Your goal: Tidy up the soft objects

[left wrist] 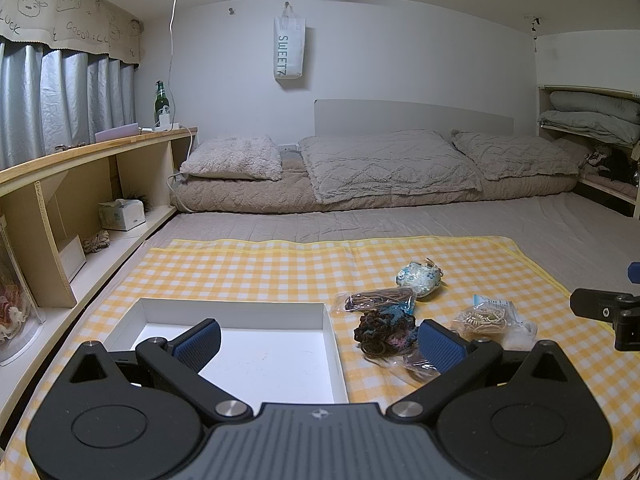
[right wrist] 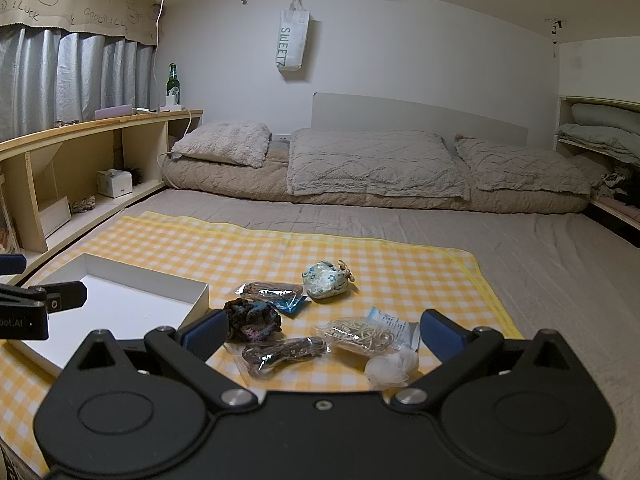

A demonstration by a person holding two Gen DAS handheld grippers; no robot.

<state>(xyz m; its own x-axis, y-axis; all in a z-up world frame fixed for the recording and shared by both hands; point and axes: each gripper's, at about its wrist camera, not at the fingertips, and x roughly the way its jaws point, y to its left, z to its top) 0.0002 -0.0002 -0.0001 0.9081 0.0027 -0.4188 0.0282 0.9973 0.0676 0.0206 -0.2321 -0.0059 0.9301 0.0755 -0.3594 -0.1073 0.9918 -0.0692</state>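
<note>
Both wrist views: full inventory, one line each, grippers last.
white box: 1, empty, on cloth's left
checked cloth: 1, yellow-white, on bed
crochet scrunchie: 1, dark multicolour, beside box
floral pouch: 1, pale blue-green, behind the bags
clear bags: 3, hair ties inside, mid cloth
white puff: 1, cloth's near edge
pillows: 3, grey, bed head
tote bag: 1, white, on wall
bottle: 1, green, on shelf
tissue box: 1, white, in shelf
left gripper: open, over box edge
right gripper: open, over bags
</note>
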